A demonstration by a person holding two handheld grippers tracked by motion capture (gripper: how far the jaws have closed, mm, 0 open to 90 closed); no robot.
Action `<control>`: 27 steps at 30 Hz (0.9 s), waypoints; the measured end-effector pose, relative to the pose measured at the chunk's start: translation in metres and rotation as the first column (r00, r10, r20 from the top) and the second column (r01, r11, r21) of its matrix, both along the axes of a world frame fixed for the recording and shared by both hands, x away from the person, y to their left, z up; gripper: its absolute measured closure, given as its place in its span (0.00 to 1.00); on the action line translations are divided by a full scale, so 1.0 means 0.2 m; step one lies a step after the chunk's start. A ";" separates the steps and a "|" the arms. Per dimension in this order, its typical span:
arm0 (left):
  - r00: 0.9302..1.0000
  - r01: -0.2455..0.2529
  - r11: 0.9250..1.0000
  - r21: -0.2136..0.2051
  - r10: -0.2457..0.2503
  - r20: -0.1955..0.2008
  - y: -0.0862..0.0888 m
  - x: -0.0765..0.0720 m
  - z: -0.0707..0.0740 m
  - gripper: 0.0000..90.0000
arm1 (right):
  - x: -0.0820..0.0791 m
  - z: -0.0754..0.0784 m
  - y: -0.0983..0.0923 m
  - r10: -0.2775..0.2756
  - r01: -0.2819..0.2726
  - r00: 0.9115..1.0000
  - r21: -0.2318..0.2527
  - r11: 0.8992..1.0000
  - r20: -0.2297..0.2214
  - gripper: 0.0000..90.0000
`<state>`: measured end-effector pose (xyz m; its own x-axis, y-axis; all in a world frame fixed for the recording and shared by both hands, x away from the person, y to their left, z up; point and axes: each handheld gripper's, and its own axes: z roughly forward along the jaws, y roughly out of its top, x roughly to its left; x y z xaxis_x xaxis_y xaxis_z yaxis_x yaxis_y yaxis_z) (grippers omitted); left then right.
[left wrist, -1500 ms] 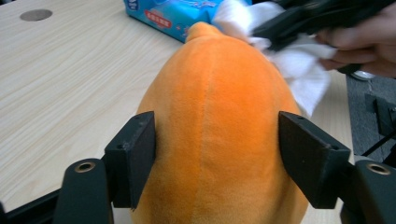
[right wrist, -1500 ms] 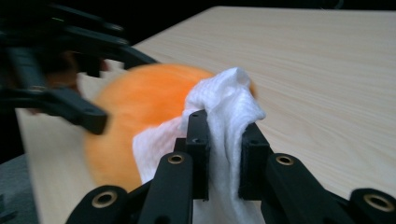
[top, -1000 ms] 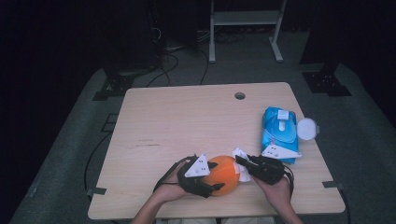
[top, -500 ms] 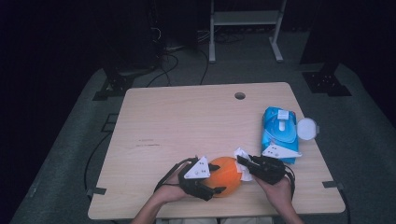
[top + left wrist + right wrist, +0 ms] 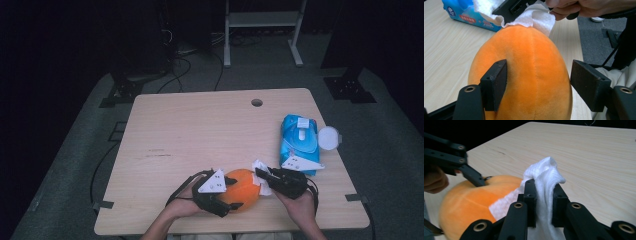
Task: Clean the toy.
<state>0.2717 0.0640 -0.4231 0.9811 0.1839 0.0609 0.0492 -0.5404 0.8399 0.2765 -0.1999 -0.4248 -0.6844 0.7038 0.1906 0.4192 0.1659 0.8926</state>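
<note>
An orange plush fruit (image 5: 245,187) lies near the table's front edge. My left gripper (image 5: 233,194) has it between its jaws. In the left gripper view one pad dents the orange plush (image 5: 531,72) and the other just touches its side. These jaws have just been opening a little, with the plush still between them. My right gripper (image 5: 259,172) is shut on a white wipe (image 5: 261,167), which it holds against the fruit's right end. The right gripper view has the wipe (image 5: 546,175) bunched between the two pads and draped onto the plush (image 5: 466,200).
A blue pack of wipes (image 5: 298,142) lies at the table's right side with its white round lid (image 5: 328,137) flipped open past the edge. The light wooden table (image 5: 200,130) has a cable hole (image 5: 257,102) at the back. Dark floor and stands surround it.
</note>
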 end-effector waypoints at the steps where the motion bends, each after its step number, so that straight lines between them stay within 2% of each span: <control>1: 1.000 -0.002 1.000 0.003 0.002 0.000 0.00 0.00 0.00 0.33 | -0.01 0.01 0.02 0.013 -0.013 1.000 0.007 1.000 -0.002 0.86; 3: 1.000 -0.002 1.000 0.008 0.002 0.001 0.01 0.01 0.00 0.31 | -0.03 0.02 0.05 0.042 -0.042 0.999 0.007 0.999 0.018 0.86; 4: 1.000 -0.009 1.000 -0.006 0.009 -0.002 0.01 0.01 0.01 0.30 | -0.03 0.02 0.06 0.047 -0.047 0.999 -0.002 0.999 0.026 0.86; 7: 0.999 -0.033 0.998 -0.059 0.032 -0.020 0.04 0.02 0.04 0.25 | 0.00 -0.01 0.02 0.021 -0.021 1.000 0.010 1.000 0.007 0.86; 8: 0.999 -0.042 0.997 -0.063 0.041 -0.017 0.04 0.02 0.05 0.24 | 0.01 -0.02 0.00 0.006 -0.006 1.000 0.009 1.000 -0.002 0.86; 10: 0.998 -0.059 0.997 -0.054 0.058 -0.016 0.05 0.03 0.04 0.23 | 0.03 -0.04 -0.03 -0.011 0.011 1.000 0.019 1.000 -0.017 0.86; 13: 0.998 -0.069 0.998 0.004 0.069 0.014 0.02 0.03 0.01 0.26 | 0.02 -0.03 -0.02 -0.007 0.007 1.000 0.030 1.000 -0.019 0.86; 18: 0.998 -0.057 0.998 0.007 0.057 0.009 0.03 0.02 0.00 0.28 | -0.02 0.02 0.05 0.049 -0.050 0.999 0.017 0.999 0.019 0.86; 20: 0.999 -0.046 0.999 0.004 0.046 0.007 0.03 0.02 0.00 0.29 | 0.00 0.01 0.04 0.033 -0.033 0.999 0.011 0.999 0.009 0.86; 22: 1.000 -0.030 1.000 -0.004 0.030 -0.004 0.03 0.02 0.00 0.29 | 0.02 -0.02 -0.01 -0.006 0.006 1.000 -0.003 1.000 -0.006 0.86; 23: 1.000 -0.030 1.000 -0.005 0.030 -0.001 0.03 0.02 0.00 0.29 | 0.03 -0.04 -0.03 -0.022 0.023 0.999 0.012 1.000 -0.029 0.86; 25: 1.000 -0.031 1.000 -0.004 0.031 -0.002 0.03 0.02 -0.01 0.29 | 0.03 -0.03 -0.03 -0.022 0.023 0.999 0.020 1.000 -0.034 0.86; 27: 0.999 -0.039 0.999 0.002 0.039 0.002 0.03 0.02 -0.01 0.29 | 0.01 -0.01 0.00 0.008 -0.008 1.000 0.024 1.000 -0.022 0.86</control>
<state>0.2765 0.0695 -0.4250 0.9730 0.2220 0.0630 0.0688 -0.5399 0.8389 0.2780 -0.1993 -0.4259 -0.6853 0.6935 0.2226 0.4376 0.1478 0.8869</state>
